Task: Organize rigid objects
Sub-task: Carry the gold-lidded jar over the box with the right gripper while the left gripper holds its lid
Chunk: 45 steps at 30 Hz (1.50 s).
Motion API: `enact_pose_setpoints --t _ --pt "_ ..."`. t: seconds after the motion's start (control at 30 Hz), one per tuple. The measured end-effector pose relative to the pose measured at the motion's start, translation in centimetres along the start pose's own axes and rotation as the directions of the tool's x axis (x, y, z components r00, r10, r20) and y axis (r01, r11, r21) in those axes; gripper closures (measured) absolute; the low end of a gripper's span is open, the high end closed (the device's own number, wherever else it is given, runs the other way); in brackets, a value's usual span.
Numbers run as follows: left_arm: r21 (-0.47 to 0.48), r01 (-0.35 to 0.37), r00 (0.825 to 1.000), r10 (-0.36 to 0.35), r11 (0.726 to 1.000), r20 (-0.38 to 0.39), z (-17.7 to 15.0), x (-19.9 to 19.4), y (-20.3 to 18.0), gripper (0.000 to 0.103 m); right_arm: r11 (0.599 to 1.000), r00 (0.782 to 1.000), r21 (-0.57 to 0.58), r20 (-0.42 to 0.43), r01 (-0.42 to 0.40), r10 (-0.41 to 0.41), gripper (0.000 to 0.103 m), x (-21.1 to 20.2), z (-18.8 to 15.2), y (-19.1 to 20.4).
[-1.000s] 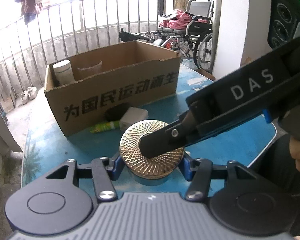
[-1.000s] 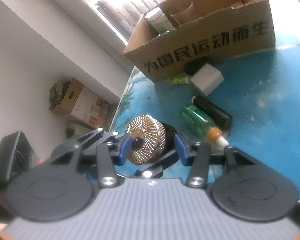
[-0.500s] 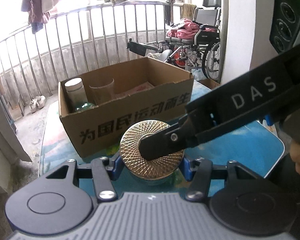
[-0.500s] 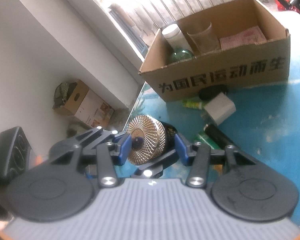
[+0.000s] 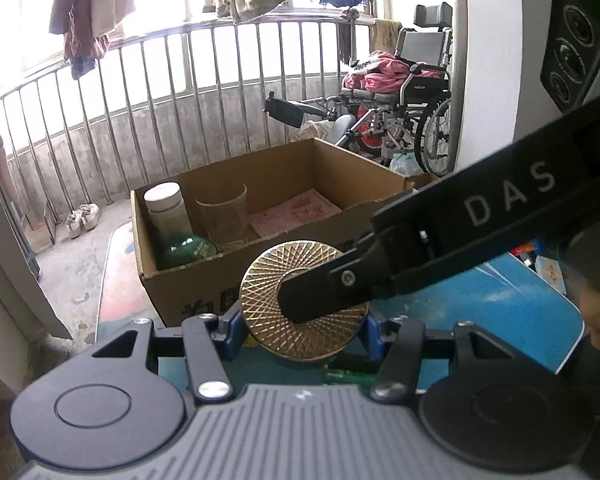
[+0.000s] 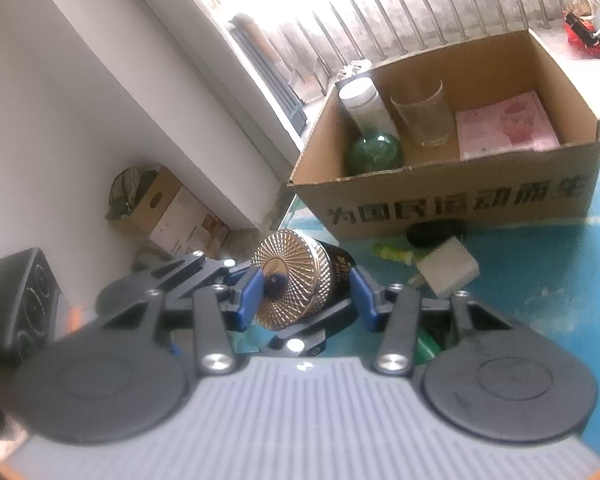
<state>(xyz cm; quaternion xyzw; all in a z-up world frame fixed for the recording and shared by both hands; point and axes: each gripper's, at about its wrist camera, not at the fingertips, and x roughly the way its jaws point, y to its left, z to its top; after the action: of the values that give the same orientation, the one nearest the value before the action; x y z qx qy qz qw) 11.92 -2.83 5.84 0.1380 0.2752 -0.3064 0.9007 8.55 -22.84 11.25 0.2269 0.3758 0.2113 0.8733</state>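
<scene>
Both grippers clamp the same gold-lidded jar (image 5: 304, 300): the left gripper (image 5: 302, 338) has its blue pads against the jar's sides, while the right gripper (image 6: 306, 292) grips it end to end, one finger (image 5: 324, 300) lying across the patterned lid and the other pad out of sight against the jar's base. In the right wrist view the jar (image 6: 296, 280) lies on its side between the blue pads (image 6: 250, 294), its dark body and label showing behind the lid. Compared with a second ago, the jar has come up off the blue table (image 5: 500, 300). It then sat low against the tabletop, in front of the small things beside the box; now it hangs in front of the box's near wall, and the left wrist view looks down into the cardboard box (image 5: 268, 216) instead of at its printed side. Inside the box stand a white-capped bottle (image 5: 166, 212), a clear glass (image 5: 222, 216) and a green round bottle (image 5: 190, 250), with a pink paper (image 5: 294, 214) flat on the floor. The right wrist view has also rolled closer to level and shows more of the box's interior. On the table in front of the box remain a white charger block (image 6: 446, 266), a dark oval thing (image 6: 434, 232) and a small green-yellow tube (image 6: 392, 254). The grip of both grippers looks unchanged.
</scene>
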Motion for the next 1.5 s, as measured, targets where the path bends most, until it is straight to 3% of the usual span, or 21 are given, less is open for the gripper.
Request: enact_pose_setpoints --t 0.9,1.5 --pt "0.009 0.001 0.999 -0.002 1.000 0.042 7.2 5.4 3.6 0.046 0.999 0.996 -0.046 0.086 0.019 -0.015 0.055 1.9 9.3 -1.5" --pt "0.003 0.019 0.999 -0.019 1.000 -0.037 9.3 12.3 5.1 0.046 1.000 0.999 0.017 0.046 0.022 -0.022 0.055 5.5 13.8 -6.6"
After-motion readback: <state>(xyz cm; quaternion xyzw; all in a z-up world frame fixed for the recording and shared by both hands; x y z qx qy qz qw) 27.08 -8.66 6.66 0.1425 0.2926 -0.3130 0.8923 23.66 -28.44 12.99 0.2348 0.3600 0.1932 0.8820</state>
